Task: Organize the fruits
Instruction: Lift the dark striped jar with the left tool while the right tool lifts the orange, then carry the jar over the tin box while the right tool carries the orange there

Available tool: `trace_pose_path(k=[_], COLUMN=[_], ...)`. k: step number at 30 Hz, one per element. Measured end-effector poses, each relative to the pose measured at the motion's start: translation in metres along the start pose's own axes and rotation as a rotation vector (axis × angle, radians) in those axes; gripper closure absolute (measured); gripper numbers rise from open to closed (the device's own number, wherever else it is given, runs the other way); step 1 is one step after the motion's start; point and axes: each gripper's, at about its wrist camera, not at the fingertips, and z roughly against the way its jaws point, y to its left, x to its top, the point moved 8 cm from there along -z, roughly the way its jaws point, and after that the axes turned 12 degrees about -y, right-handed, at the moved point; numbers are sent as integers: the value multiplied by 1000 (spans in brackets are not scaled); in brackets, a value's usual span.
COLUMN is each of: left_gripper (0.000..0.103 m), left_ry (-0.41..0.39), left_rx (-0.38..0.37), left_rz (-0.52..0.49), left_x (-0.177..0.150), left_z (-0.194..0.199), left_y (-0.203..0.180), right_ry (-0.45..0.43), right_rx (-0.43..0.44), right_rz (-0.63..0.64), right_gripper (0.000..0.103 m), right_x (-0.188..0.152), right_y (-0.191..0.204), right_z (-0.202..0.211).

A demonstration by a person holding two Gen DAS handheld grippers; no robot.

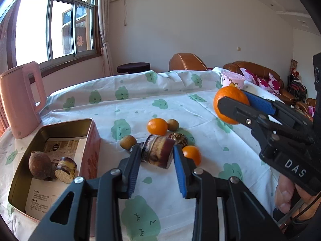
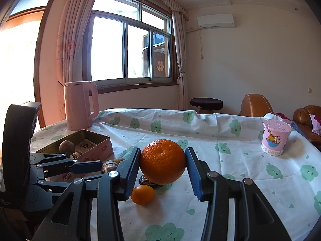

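Note:
My left gripper (image 1: 156,156) is shut on a purple sugarcane piece (image 1: 158,151), held just above the tablecloth. My right gripper (image 2: 163,162) is shut on a big orange (image 2: 163,161), held in the air; it also shows at the right of the left wrist view (image 1: 228,104). On the cloth lie small oranges (image 1: 157,126), (image 1: 192,154), two brown-green longans (image 1: 128,142), (image 1: 173,124) and a dark chestnut-like fruit (image 1: 178,138). An open pink tin (image 1: 60,126) at left holds a brown round fruit (image 1: 40,166) and another sugarcane piece (image 1: 66,169).
A pink kettle (image 1: 20,102) stands behind the tin at the table's left edge. A pink cartoon cup (image 2: 275,137) stands at the far right of the table. Sofas and a stool lie beyond the table.

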Motion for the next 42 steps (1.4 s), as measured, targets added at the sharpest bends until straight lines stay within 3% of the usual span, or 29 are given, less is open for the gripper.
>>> trace_pose_path(k=[12, 30, 42], left_gripper=[68, 68, 68], left_ry=[-44, -40, -20], left_rx=[157, 298, 352], left_rz=[74, 138, 172], left_x=[4, -8, -19], left_z=[31, 51, 58], left_y=[68, 139, 169], right_ry=[30, 62, 95], right_rx=[114, 283, 359], right_rz=[-13, 27, 64], right_gripper=[55, 55, 55], right_x=[-1, 5, -5], right_y=[45, 134, 177], right_z=[-14, -40, -55])
